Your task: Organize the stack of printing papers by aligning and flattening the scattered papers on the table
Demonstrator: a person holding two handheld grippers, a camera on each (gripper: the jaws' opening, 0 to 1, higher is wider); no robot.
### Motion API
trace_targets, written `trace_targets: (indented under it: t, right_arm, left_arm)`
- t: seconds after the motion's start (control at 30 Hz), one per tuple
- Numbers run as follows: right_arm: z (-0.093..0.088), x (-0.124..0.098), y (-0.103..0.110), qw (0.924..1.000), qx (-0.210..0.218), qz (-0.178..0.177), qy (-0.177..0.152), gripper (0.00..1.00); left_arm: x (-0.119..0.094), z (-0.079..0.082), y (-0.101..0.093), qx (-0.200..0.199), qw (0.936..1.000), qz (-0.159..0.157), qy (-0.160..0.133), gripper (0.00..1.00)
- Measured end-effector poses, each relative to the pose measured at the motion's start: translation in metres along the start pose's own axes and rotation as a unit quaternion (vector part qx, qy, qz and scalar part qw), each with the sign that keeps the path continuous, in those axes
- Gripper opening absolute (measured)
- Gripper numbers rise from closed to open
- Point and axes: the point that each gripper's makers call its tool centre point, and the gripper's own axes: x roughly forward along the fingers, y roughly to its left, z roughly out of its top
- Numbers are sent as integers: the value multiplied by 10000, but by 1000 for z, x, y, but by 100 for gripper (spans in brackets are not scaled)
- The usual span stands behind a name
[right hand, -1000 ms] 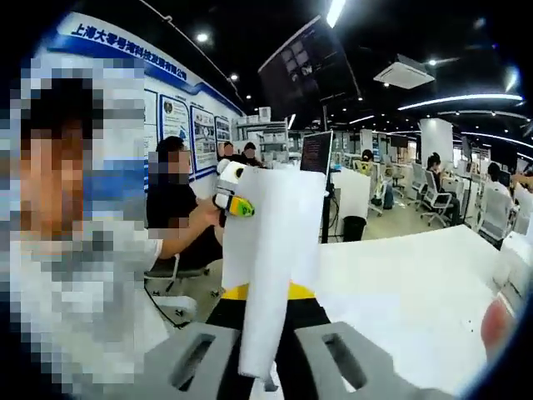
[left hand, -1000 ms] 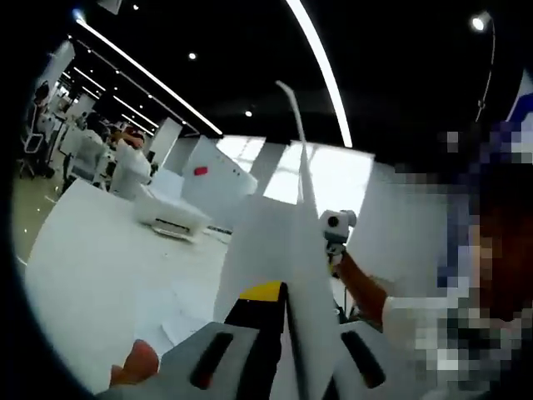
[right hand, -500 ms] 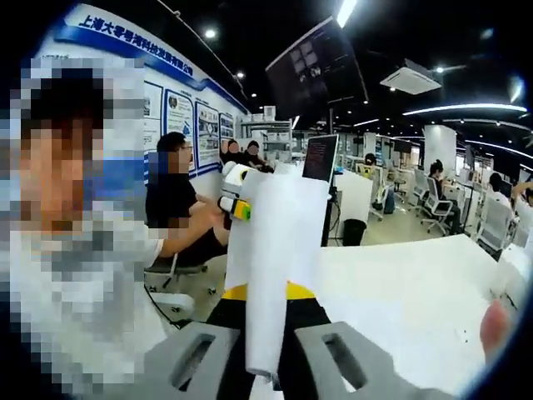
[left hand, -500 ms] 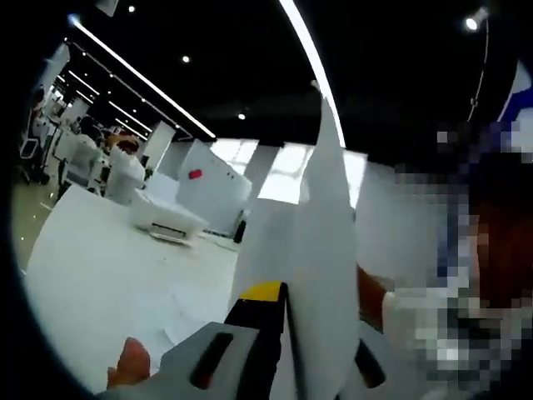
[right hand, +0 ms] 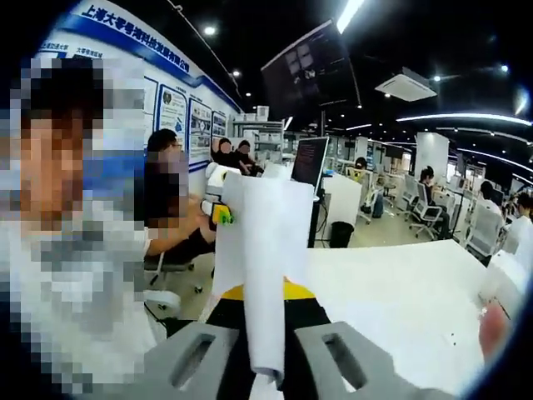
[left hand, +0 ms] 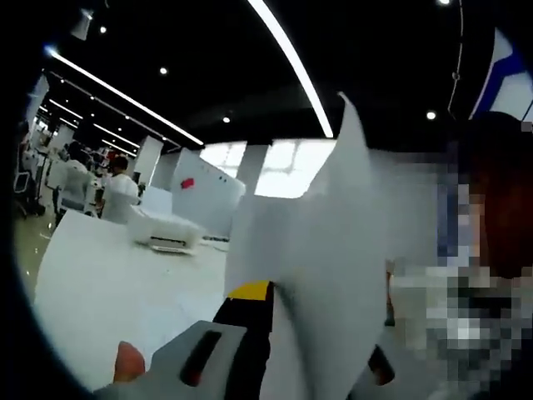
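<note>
Your left gripper (left hand: 275, 350) and right gripper (right hand: 265, 350) each have fingers clamped on thin white paper sheets (right hand: 265, 250) above the white table (right hand: 400, 292); pulling apart could tear them.

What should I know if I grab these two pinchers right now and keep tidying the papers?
Left gripper: shut on the paper stack, holding it up off the table.
Right gripper: shut on the same paper stack, which stands upright between its jaws.
Done: the sheets are gathered and lifted, held from both sides.
Left: square the edges, probably by tapping them on the table, then lay the stack flat. A few loose sheets may still lie on the table in the left gripper view; too blurred to be sure.
</note>
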Motion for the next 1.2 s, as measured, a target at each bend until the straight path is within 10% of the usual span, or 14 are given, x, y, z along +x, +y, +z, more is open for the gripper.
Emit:
trace_targets:
  t: [0.73,0.87,1.07,1.2]
  right_arm:
    - [15,26,40,9929,-927,687,-279,0]
    - [13,35,33,9938,-900,600,-261,0]
    - [3,24,16,9980,-337,299,-453,33]
    - [4,7,13,9928,-47,170,-1187,45]
  left_arm:
    - [3,0,2,-25,10000,18,-57,19]
    - [3,-1,1,-142,9998,30,-124,6]
    - [-3,9,-2,-176,9989,-1,-435,6]
    - [-3,13,-4,-195,9983,-57,-550,6]
